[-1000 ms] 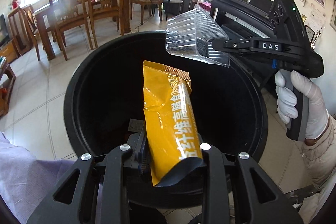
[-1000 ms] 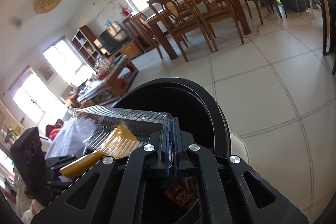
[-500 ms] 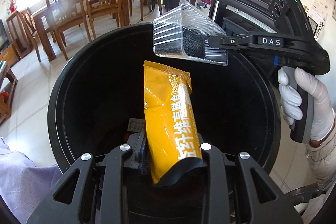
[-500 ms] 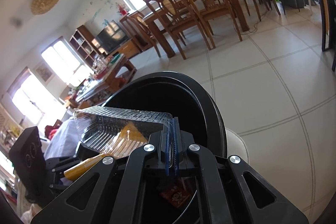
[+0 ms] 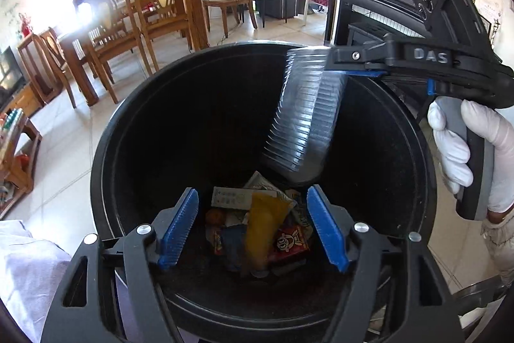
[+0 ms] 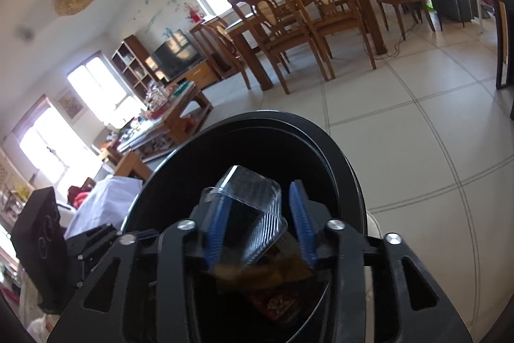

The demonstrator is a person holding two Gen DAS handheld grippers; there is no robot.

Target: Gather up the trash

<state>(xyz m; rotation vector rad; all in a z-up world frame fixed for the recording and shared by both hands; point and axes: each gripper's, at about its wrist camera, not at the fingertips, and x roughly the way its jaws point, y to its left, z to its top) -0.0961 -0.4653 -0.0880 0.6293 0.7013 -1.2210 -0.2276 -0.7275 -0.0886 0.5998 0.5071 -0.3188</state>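
Observation:
A black round trash bin (image 5: 106,150) fills the left wrist view, with several wrappers at its bottom. My left gripper (image 5: 252,233) is open over the bin. The yellow snack packet (image 5: 266,221) is blurred, falling among the trash below it. My right gripper (image 6: 258,224) is open over the bin (image 6: 340,163). The clear ribbed plastic tray (image 5: 305,121) is tipping down into the bin from it. The tray (image 6: 253,208) still lies between the blue pads in the right wrist view.
Wooden dining chairs and a table (image 5: 144,12) stand on the tiled floor beyond the bin. A black piano (image 5: 369,8) stands behind on the right. A low wooden coffee table (image 6: 173,118) with clutter is to the left. Lavender cloth (image 5: 29,272) lies near left.
Both grippers opened. The yellow packet dropped from my left gripper into the bin. The clear tray was let go by my right gripper and swung down into the bin.

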